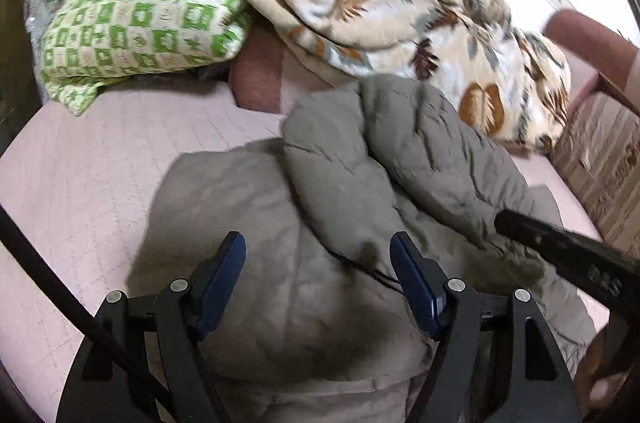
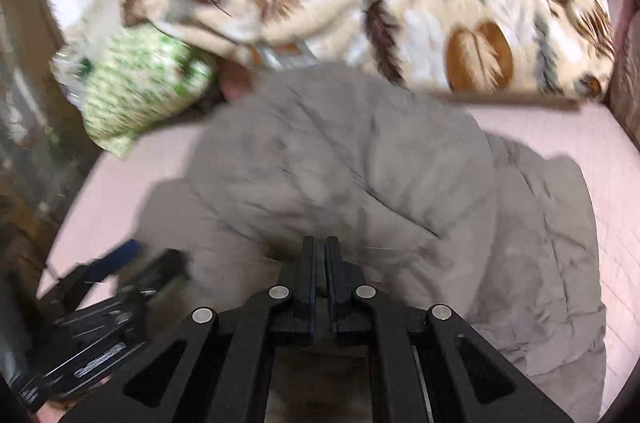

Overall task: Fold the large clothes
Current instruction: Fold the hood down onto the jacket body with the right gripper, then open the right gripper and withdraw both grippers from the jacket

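A grey quilted puffer jacket (image 1: 304, 263) lies on the pink bed (image 1: 92, 159), with one sleeve (image 1: 432, 151) laid over its body. My left gripper (image 1: 318, 243) is open and empty just above the jacket's middle. My right gripper (image 2: 319, 247) is shut on a fold of the jacket (image 2: 360, 175) and holds it up; the view is blurred. The right gripper also shows in the left wrist view (image 1: 560, 247) at the right, on the sleeve. The left gripper shows in the right wrist view (image 2: 120, 263) at the lower left.
A green and white checked pillow (image 1: 136, 23) lies at the back left. A cream leaf-print blanket (image 1: 380, 15) is heaped along the back by the white wall. A cardboard box (image 1: 604, 151) stands at the right beside the bed.
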### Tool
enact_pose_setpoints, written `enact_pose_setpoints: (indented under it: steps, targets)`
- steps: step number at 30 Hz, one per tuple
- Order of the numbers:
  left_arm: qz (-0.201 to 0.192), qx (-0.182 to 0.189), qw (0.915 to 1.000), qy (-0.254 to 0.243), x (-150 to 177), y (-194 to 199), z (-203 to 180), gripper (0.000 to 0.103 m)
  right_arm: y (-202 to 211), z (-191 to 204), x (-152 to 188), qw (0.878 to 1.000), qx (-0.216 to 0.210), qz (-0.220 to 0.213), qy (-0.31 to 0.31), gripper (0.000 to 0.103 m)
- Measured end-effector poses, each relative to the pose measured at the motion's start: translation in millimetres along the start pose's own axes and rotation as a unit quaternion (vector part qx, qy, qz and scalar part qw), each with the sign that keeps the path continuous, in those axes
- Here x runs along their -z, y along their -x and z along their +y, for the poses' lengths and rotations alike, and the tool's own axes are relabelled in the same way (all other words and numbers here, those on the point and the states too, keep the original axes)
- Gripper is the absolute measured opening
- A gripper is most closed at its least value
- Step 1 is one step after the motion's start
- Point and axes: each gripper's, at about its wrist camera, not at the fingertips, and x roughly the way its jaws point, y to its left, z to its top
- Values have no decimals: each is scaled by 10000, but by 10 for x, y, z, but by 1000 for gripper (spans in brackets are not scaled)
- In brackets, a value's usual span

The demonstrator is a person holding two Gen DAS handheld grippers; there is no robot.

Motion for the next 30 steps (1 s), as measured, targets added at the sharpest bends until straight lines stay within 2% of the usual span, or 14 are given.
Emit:
enact_pose_setpoints:
  steps: [1, 5, 9, 13, 14, 16, 20, 22, 27, 30]
  targets:
    - [-9, -72, 10000, 24, -15, 7, 40, 74, -3, 61, -11, 9998, -191, 30, 48, 6]
    - [-13, -89, 9996, 256, -41, 2, 167, 74, -212, 273, 59, 9983, -457, 301, 212, 7]
    - [110, -71, 9997, 224, -27, -68, 171, 74, -599, 331, 240, 9940, -538, 944, 151, 7]
    - [91, -53, 9999, 92, -16, -58, 119, 74, -428, 298, 187, 9949, -685, 739, 75, 7]
    - [76, -48, 9999, 72, -15, -48, 113, 74, -292, 253, 133, 9959, -717, 554, 20, 7]
    - [49, -41, 10000, 44, -14, -39, 100, 74, -93, 162, 34, 9978, -617, 257, 1, 8]
    - [108, 13, 9999, -35, 19, -67, 45, 74, 179, -84, -57, 10000, -16, -70, 19, 15]
    - [161, -5, 9997, -166, 55, -99, -18, 74, 177, -222, 12, 9994, 354, -10, 28, 17]
    - [417, -193, 9976, -517, 150, -232, -143, 74, -107, -434, 290, 9978, 375, 527, -172, 17]
    - [500, -316, 9961, -662, 178, -280, -182, 74, -244, -498, 374, 9969, 285, 667, -293, 17]
